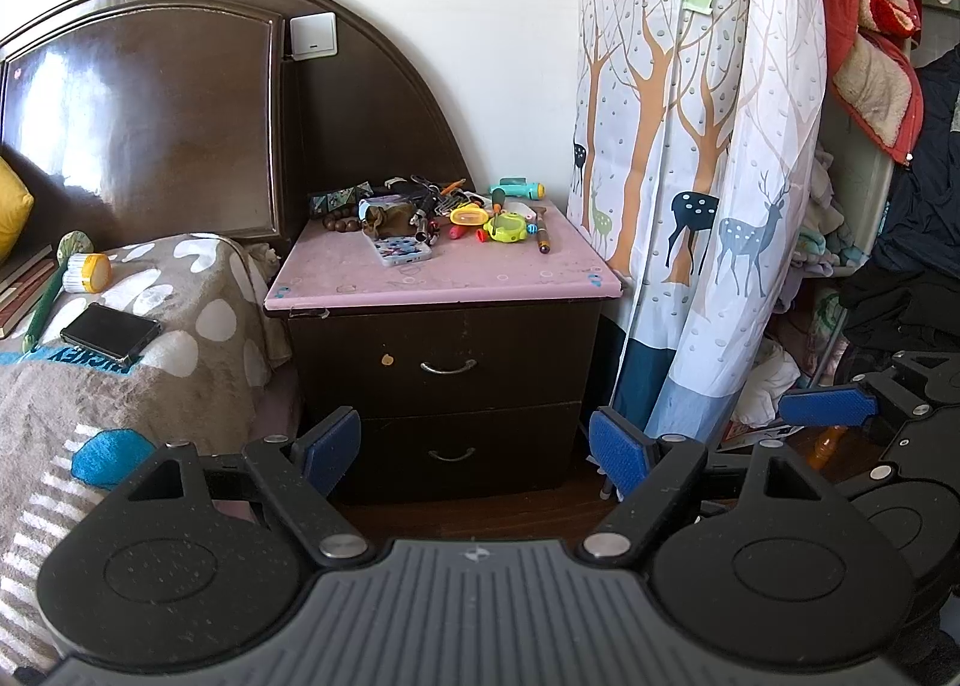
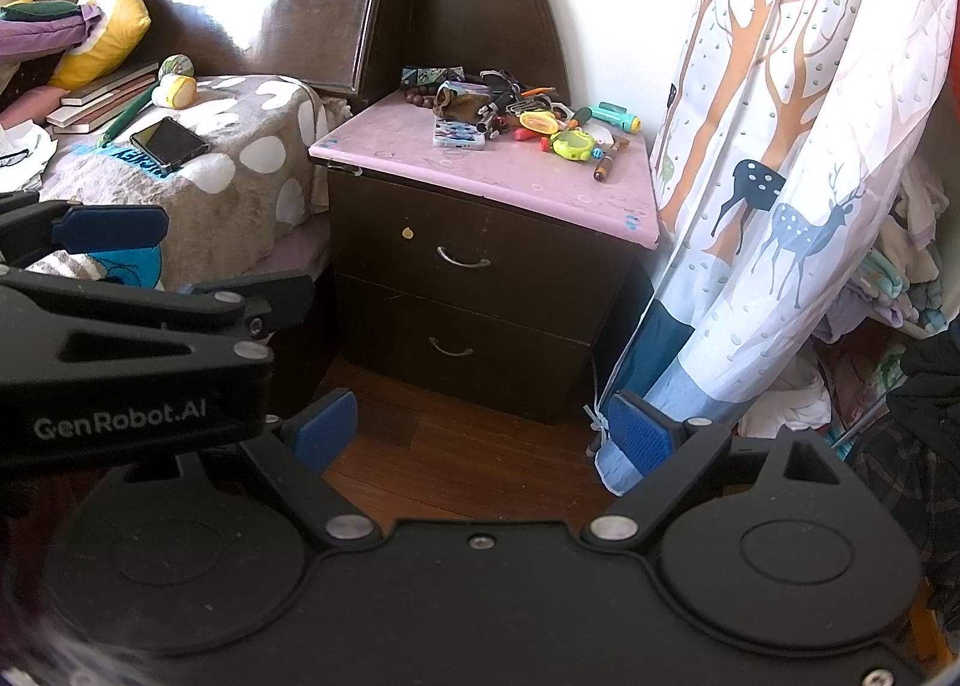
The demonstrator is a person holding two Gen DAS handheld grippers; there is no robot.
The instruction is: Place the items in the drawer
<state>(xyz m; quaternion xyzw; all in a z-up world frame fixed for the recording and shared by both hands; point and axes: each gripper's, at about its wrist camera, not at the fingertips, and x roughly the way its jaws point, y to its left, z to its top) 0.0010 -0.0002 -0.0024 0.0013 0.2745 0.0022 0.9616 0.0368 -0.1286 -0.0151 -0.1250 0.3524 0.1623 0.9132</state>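
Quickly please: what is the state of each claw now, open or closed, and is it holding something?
Left claw: open, holding nothing.
Right claw: open, holding nothing.

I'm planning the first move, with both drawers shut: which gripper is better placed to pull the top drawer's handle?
Left, by a small margin. The left gripper is open and faces the top drawer handle nearly head-on; the right gripper, also open, views it obliquely from the side.

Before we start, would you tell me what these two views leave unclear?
- Drawer contents: both the top drawer and the bottom drawer are shut in either view.
- Small items at the back of the nightstand pile: overlapping and too small to identify.
- Shelf contents: partly covered by the deer-print curtain.
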